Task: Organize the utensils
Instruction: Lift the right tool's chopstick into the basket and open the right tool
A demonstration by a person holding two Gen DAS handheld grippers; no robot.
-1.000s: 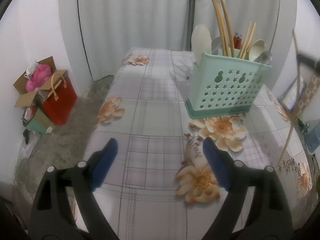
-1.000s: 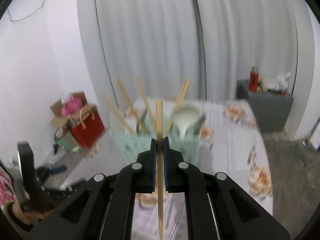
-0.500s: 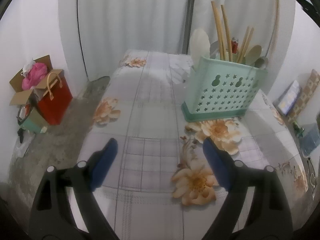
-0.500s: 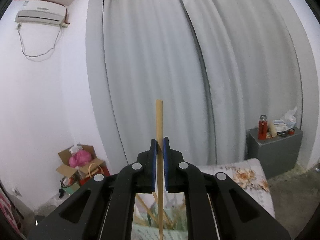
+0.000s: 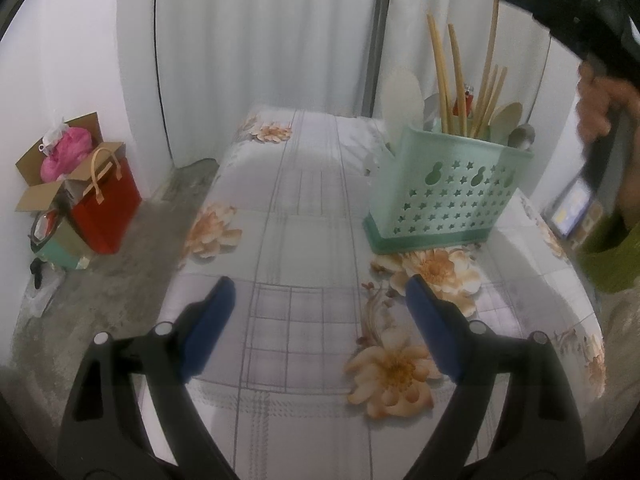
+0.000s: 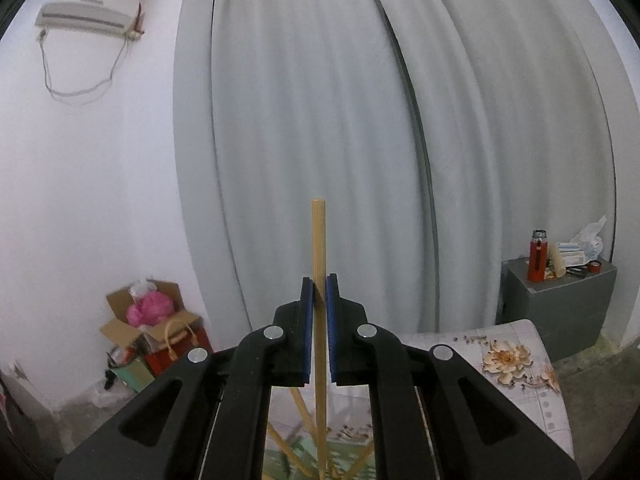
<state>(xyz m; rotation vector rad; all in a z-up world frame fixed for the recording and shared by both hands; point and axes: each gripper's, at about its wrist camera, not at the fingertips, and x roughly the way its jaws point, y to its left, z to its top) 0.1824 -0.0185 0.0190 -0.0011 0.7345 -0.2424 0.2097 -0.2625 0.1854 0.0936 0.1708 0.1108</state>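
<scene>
Blue-padded jaws of the left gripper (image 5: 316, 312) gape empty over the floral tablecloth (image 5: 304, 208), while beyond, the right gripper (image 6: 319, 292) pinches a slender wooden chopstick (image 6: 319, 240) upright above the mint-green perforated plastic utensil caddy (image 5: 448, 192).

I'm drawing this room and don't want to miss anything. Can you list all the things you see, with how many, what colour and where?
utensil holder: one, mint green with star holes, on the table's right side
chopsticks in holder: several, tan, standing upright
spoons in holder: a few, pale and grey, exact count unclear
held chopstick: one, tan, upright above the holder
table: one, white flowered cloth
gift bag: one, red, floor at left
cardboard box: one, brown, holding something pink
curtain: grey, behind the table
air conditioner: one, white, high on wall
flask: one, red, on grey cabinet
left gripper: fingers open, empty
right gripper: fingers shut on the held chopstick
hand: one, green sleeve
</scene>
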